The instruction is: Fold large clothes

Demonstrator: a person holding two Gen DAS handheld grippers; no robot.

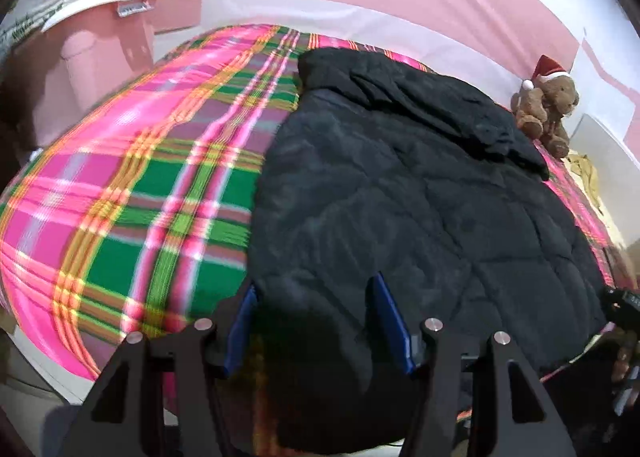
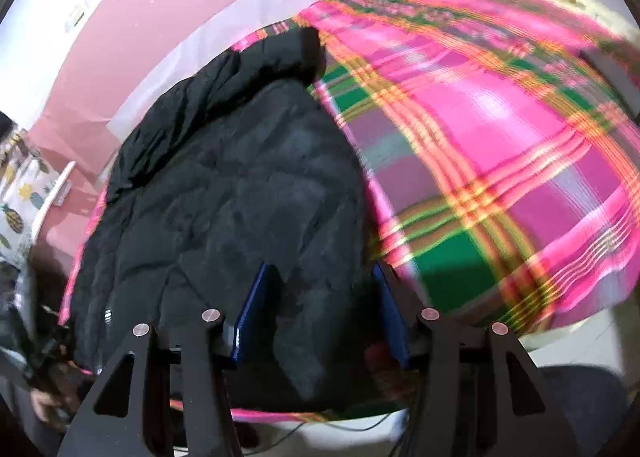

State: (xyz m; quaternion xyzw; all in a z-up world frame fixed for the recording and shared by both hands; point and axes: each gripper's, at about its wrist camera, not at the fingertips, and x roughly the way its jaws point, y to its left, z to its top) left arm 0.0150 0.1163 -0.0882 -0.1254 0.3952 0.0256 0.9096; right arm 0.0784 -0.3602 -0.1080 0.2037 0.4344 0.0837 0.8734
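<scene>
left fingers (image 1: 316, 289) spread over jacket (image 1: 400, 185) hem; right fingers (image 2: 324, 281) spread likewise | blanket (image 1: 140, 177) bare leftward

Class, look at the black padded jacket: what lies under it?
The black padded jacket lies on a pink and green plaid blanket, which shows on both sides. Whatever lies beneath the jacket's middle is covered.

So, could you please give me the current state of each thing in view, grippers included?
Black jacket: spread on the bed, a sleeve folded across its top.
Plaid blanket: spread over the bed.
Teddy bear: sitting at the blanket's far edge.
Left gripper: open, over the jacket's near hem.
Right gripper: open, over the near hem.
</scene>
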